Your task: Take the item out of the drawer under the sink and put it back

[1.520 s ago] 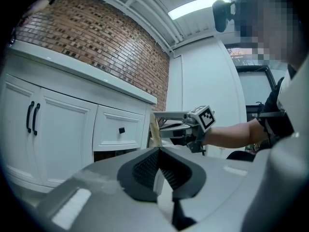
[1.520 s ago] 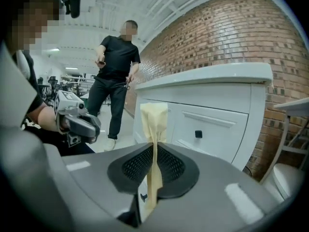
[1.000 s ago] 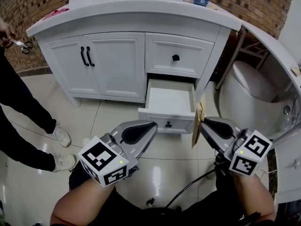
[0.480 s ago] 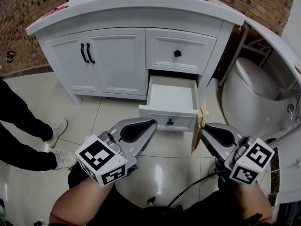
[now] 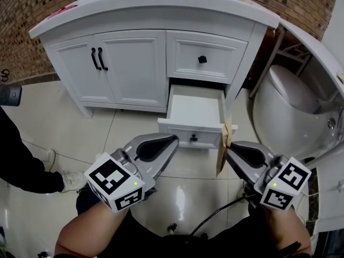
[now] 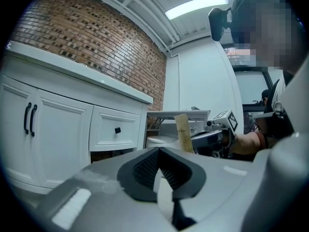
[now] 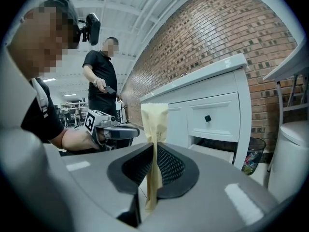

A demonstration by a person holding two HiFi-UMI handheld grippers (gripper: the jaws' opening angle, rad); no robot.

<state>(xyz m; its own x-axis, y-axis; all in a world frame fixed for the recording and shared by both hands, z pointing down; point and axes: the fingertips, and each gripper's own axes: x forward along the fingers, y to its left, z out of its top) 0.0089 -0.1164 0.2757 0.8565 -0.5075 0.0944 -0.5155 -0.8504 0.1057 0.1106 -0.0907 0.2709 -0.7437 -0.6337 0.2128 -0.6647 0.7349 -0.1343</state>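
Note:
The lower drawer (image 5: pixel 183 134) of the white vanity stands pulled open, and its white inside shows nothing in it. My right gripper (image 5: pixel 230 147) is shut on a flat tan paper packet (image 5: pixel 222 148), held upright just off the drawer's front right corner. In the right gripper view the packet (image 7: pixel 154 125) rises between the dark pads (image 7: pixel 170 164). My left gripper (image 5: pixel 173 140) hovers in front of the drawer's left half, shut with nothing in it. From the left gripper view (image 6: pixel 158 150) the packet (image 6: pixel 183 132) shows to the right.
A toilet (image 5: pixel 290 106) stands right of the vanity. Left of the drawers is a double-door cupboard (image 5: pixel 107 69), with a shut upper drawer (image 5: pixel 201 58) above the open one. A bystander's leg and shoe (image 5: pixel 32 171) are at the left edge. A cable (image 5: pixel 215 214) lies on the tiled floor.
The bystander at the left has stepped further left, mostly out of view. Both grippers stay nearly in place, the right one still holding the packet by the drawer's corner.

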